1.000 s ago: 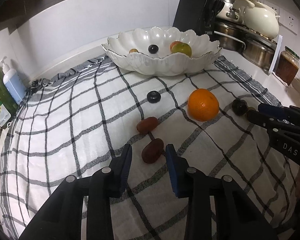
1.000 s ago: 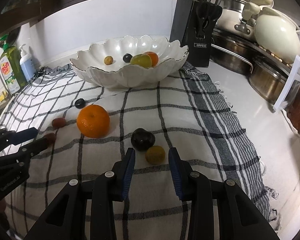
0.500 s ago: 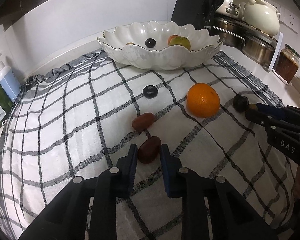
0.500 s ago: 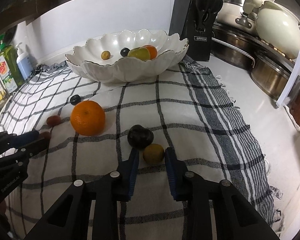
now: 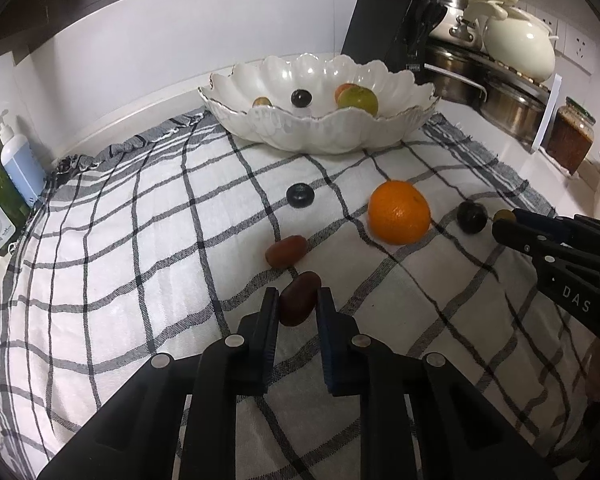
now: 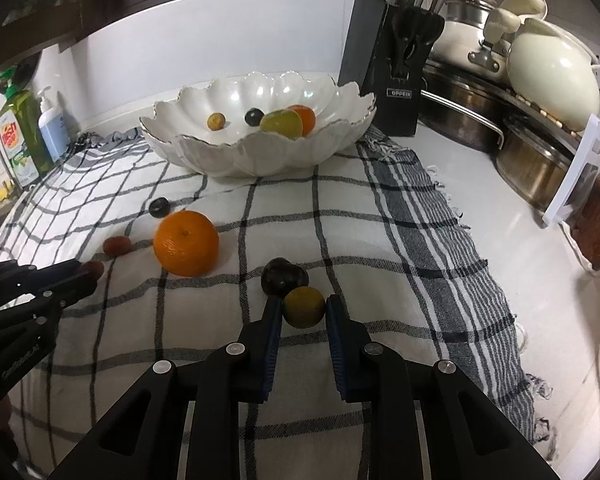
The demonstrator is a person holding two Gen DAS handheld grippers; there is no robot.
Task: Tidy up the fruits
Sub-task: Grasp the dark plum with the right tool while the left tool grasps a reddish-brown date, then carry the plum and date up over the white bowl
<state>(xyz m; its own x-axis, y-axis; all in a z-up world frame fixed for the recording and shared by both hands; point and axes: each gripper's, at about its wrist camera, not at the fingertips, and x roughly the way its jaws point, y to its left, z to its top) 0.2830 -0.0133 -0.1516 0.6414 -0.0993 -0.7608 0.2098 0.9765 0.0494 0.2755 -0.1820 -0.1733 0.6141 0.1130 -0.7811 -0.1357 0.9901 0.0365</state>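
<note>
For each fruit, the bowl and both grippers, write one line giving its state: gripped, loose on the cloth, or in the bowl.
Left gripper: shut on reddish-brown fruit.
Right gripper: shut on yellow-green fruit.
Orange: loose on cloth.
Dark plum: loose, touching the gripped fruit.
White bowl: upright, holding four fruits.

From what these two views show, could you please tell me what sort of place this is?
Most likely a home kitchen counter. A knife block stands against the wall beside stacked steel pots, dish soap bottles sit at the far left, and a white scalloped bowl of fruit rests on a checked cloth.
</note>
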